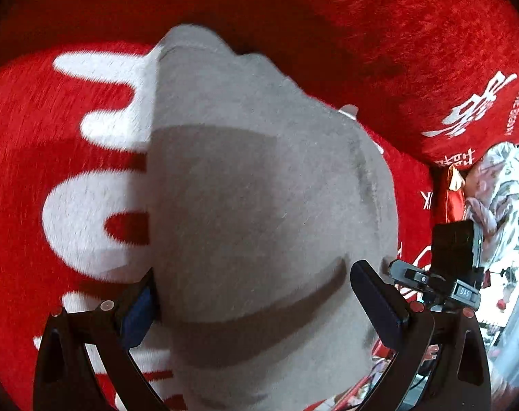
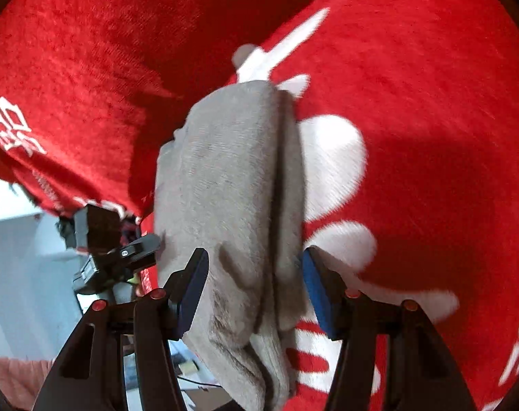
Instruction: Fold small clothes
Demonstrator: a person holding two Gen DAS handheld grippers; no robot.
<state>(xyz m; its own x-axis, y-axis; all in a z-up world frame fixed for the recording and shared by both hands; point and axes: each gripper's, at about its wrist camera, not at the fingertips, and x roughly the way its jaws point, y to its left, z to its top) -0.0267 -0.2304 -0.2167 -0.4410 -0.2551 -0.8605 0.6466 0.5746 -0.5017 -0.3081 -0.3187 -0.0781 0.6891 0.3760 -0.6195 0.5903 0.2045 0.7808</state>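
A grey cloth (image 1: pixel 259 205) hangs over a red blanket (image 1: pixel 37 137) with white lettering. In the left wrist view it fills the middle and runs down between the fingers of the left gripper (image 1: pixel 256 304). The jaws stand wide apart; the cloth's left edge lies against the blue pad (image 1: pixel 136 318) on the left finger, while the right finger stands just beside the cloth's right edge. Whether the pads press on it cannot be told. At the right, the other gripper's black body (image 1: pixel 454 250) shows, with a patterned fabric (image 1: pixel 499 188) beyond it.

In the right wrist view the cloth (image 2: pixel 232 188) is bunched in long folds and drapes down between the fingers of the right gripper (image 2: pixel 256 291). These jaws are also apart, with a blue pad (image 2: pixel 316 294) either side of the cloth, close to it; a firm grip cannot be told. The left gripper's body (image 2: pixel 102 239) sits at the left, near the blanket's (image 2: pixel 430 85) edge.
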